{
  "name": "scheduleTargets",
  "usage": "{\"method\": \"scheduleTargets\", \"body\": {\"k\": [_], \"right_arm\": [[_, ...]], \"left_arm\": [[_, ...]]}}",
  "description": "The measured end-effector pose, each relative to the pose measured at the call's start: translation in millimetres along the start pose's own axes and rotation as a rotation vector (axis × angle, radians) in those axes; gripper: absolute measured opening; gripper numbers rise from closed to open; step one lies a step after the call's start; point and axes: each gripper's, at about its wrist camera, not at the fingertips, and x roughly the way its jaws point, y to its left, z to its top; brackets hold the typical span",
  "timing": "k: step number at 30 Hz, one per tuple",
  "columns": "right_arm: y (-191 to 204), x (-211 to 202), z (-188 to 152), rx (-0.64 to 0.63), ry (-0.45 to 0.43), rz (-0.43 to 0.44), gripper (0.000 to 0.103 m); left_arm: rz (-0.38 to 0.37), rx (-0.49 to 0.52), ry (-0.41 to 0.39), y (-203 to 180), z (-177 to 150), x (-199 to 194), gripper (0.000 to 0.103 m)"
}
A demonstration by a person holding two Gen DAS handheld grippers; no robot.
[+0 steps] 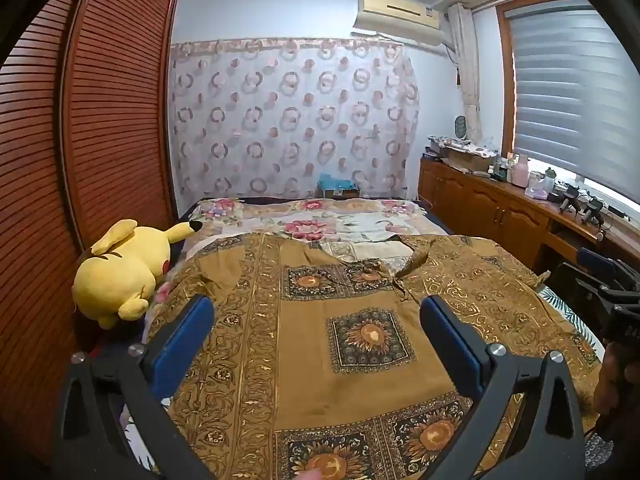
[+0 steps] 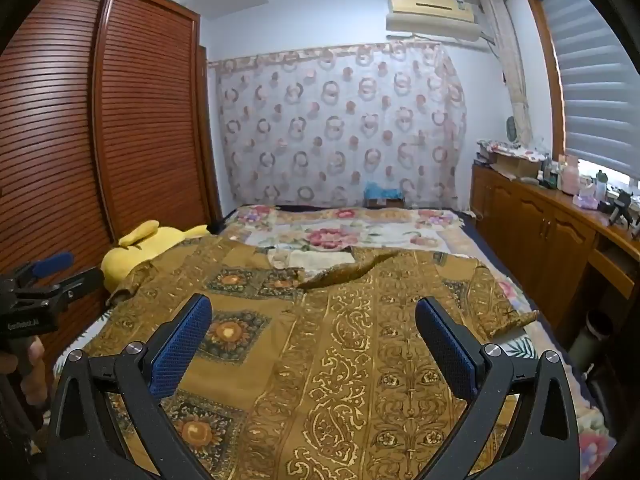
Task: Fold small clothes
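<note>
A brown-gold patterned shirt (image 1: 352, 300) lies spread flat, front up, on the bed; it also shows in the right wrist view (image 2: 320, 320), collar towards the far end. My left gripper (image 1: 316, 312) is open and empty, hovering above the shirt's left half. My right gripper (image 2: 314, 316) is open and empty above the shirt's right half. The right gripper also shows at the right edge of the left wrist view (image 1: 612, 292), and the left gripper at the left edge of the right wrist view (image 2: 44, 280).
A yellow plush toy (image 1: 124, 268) lies at the bed's left edge against the wooden wardrobe (image 1: 80, 140). A floral bedspread (image 1: 320, 220) covers the bed beyond the shirt. A wooden cabinet (image 2: 552, 224) with clutter runs along the right under the window.
</note>
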Motion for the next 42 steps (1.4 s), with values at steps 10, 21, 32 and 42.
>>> {"method": "scheduleTargets", "body": {"k": [10, 21, 32, 42], "right_arm": [[1.9, -0.7, 0.0, 0.0, 0.001, 0.006, 0.103], [0.2, -1.5, 2.0, -0.002, 0.002, 0.004, 0.103], [1.5, -2.2, 1.0, 0.001, 0.001, 0.007, 0.103], [1.8, -2.2, 1.1, 0.002, 0.002, 0.006, 0.103]], "left_arm": [[0.004, 0.005, -0.002, -0.1, -0.1, 0.0, 0.103], [0.007, 0.01, -0.005, 1.8, 0.1, -1.7, 0.103], [0.009, 0.013, -0.006, 0.2, -1.4, -3.2, 0.103], [0.01, 0.016, -0.008, -1.1, -3.4, -0.2, 0.103]]}}
